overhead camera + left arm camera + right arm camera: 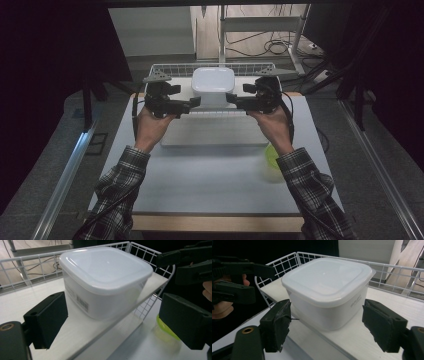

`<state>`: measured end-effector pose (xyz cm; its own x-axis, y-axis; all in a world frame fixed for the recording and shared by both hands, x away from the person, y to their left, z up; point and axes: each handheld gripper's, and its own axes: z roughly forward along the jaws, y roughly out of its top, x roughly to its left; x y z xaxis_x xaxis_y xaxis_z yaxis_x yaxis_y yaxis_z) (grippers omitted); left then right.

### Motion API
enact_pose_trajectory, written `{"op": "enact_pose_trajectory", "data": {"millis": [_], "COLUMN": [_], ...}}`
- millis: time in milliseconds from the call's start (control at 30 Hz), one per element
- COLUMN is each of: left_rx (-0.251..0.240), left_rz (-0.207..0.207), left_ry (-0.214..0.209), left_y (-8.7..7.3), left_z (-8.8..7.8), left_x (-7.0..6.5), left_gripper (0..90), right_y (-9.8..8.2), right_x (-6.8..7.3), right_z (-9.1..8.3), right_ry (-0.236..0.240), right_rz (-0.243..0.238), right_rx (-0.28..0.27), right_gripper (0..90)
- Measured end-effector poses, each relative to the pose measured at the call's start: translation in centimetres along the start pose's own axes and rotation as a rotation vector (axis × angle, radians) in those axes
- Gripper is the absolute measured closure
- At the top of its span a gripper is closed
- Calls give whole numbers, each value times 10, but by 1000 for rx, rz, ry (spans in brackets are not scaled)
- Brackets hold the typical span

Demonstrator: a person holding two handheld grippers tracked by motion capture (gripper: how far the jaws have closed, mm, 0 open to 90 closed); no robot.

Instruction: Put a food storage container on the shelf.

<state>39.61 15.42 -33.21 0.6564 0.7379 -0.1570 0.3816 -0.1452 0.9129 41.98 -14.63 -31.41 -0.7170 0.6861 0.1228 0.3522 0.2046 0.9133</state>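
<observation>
One white lidded container (213, 84), one wire shelf (172, 69), one green bowl (272, 156).

Two forearms in black-and-white plaid sleeves reach forward side by side, each bare hand gripping a black two-jaw gripper. The left gripper (196, 102) and the right gripper (230, 98) point inward toward each other, level, near together but apart. Both pairs of jaws stand wide apart, pressing on nothing.
</observation>
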Motion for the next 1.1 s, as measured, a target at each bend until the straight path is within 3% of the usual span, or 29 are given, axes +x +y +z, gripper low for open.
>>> {"op": "enact_pose_trajectory", "data": {"millis": [233,333,733,1100], "left_rx": [-10,3,32,41], "left_rz": [45,83,119,108], "left_ry": [-20,-21,-29,-45], "left_y": [-15,-26,-61,-93], "left_z": [-11,-16,-23,-29], "left_x": [-9,-15,-29,-32], "left_gripper": [59,63,35,35], "right_y": [-13,-25,-59,-87], "right_x": [4,7,9,9], "right_z": [-6,-9,-20,-28], "right_ry": [23,33,56,50], "right_rz": [-29,-42,-52,-62], "right_rx": [13,26,36,59], "right_gripper": [175,152,118,102]}}
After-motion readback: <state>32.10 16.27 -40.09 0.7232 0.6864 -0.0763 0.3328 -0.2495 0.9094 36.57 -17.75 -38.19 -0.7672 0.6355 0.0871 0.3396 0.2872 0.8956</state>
